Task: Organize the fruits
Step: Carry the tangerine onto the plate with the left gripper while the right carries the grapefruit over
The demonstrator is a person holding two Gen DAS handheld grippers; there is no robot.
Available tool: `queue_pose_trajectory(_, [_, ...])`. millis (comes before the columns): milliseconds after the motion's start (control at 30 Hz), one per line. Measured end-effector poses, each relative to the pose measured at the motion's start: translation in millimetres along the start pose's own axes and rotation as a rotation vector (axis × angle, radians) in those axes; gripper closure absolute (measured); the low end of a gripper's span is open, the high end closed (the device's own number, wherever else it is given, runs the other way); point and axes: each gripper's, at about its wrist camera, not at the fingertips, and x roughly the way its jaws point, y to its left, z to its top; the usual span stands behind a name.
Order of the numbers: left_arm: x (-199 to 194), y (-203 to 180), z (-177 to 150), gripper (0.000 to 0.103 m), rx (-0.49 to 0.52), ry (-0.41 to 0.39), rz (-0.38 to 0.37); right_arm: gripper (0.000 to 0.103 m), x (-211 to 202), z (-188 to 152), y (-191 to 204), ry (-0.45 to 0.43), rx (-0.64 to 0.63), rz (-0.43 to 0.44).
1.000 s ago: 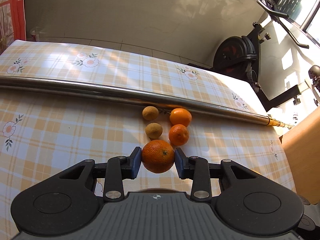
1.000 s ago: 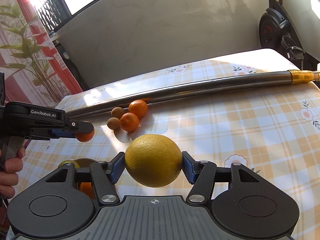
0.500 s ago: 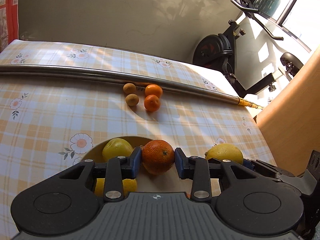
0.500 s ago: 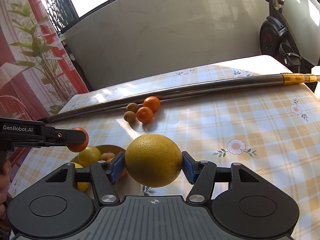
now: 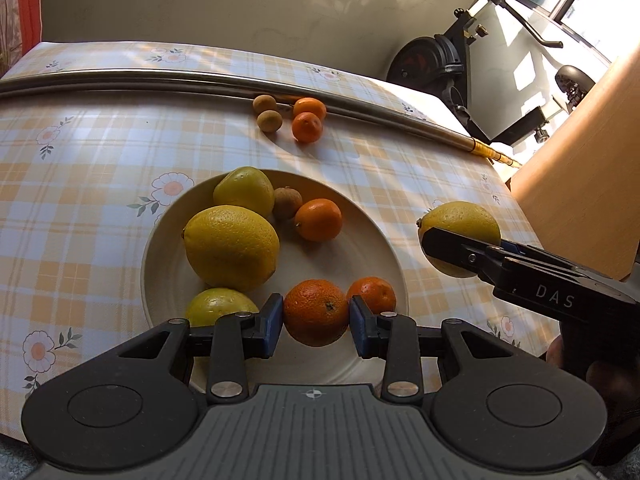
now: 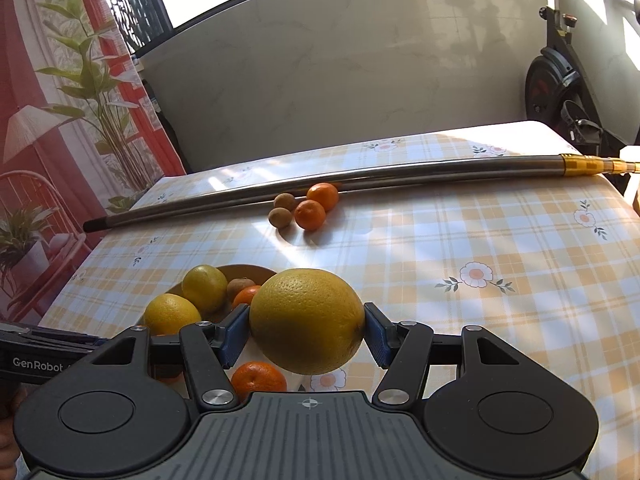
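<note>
Left gripper (image 5: 316, 326) pinches a round orange (image 5: 315, 311) between its blue pads, holding it just above the near side of the plate (image 5: 372, 240). Right gripper (image 6: 306, 338) clamps a large yellow citrus (image 6: 307, 320) the same way, off the plate's right edge and over the checked worktop (image 6: 480, 240).

As a judgement, the sorting is a little past halfway. Already on the plate lie a big lemon-like fruit (image 5: 231, 247), a second yellow one (image 5: 244, 190) behind it, a greenish-yellow one (image 5: 220, 306) at the near left, a small brown fruit (image 5: 287, 202), and two tangerines (image 5: 319, 219). Both held fruits have yet to be set down. Beyond the plate, against the long metal pole (image 5: 160, 80), four pieces remain loose: two small brown fruits (image 5: 269, 120) and two small tangerines (image 5: 307, 127), close together.

The orange is deep in colour, pebbled, with its dark stem scar facing the camera. The yellow citrus is far bigger, dimpled and matt, filling the right gripper's span; free room on the plate lies mostly at its right and centre.
</note>
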Motion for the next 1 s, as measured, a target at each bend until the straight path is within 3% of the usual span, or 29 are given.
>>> queue_pose_trajectory(1000, [4.5, -2.9, -23.2, 0.065, 0.016, 0.054, 0.071, 0.047, -3.0, -7.4, 15.2, 0.035, -0.021, 0.022])
